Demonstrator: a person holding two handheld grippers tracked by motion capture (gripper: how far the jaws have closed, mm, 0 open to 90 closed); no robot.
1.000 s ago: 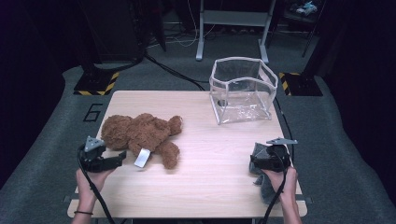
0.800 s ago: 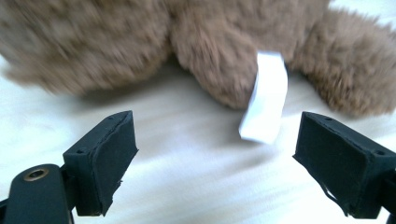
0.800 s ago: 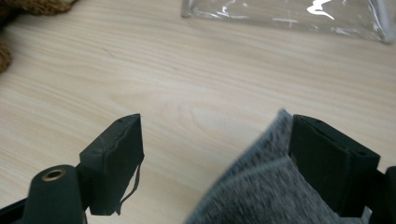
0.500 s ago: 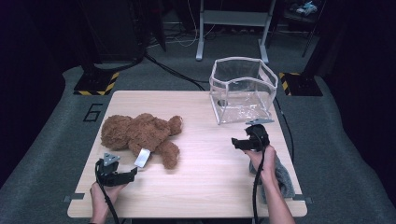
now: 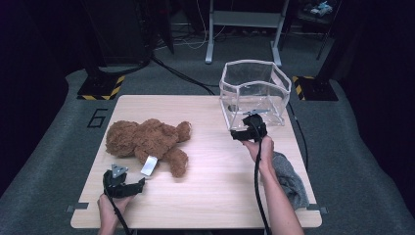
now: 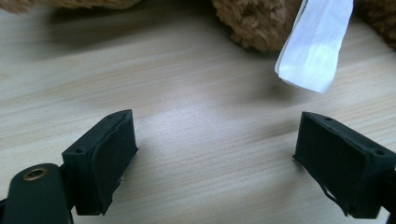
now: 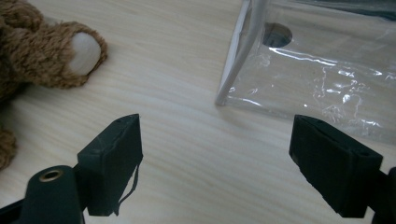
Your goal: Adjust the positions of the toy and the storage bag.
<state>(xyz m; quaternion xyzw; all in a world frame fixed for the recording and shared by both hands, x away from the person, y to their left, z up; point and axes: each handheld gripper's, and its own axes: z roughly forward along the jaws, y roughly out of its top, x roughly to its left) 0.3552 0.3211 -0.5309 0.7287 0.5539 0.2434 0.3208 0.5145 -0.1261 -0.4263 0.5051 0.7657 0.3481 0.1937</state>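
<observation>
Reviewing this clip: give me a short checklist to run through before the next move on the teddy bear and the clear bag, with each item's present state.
1. Left gripper open with nothing between the jaws: ok.
2. Right gripper open with nothing between the jaws: ok.
3. Teddy bear lying free on the table, touched by neither gripper: ok.
4. Clear bag standing upright with its mouth open at the top: ok.
5. Left gripper lined up on the bear: not ok; the jaws face bare wood, with the white tag ahead and to one side.
6. Grey cloth by the right forearm out of the path to the bag: ok.
</observation>
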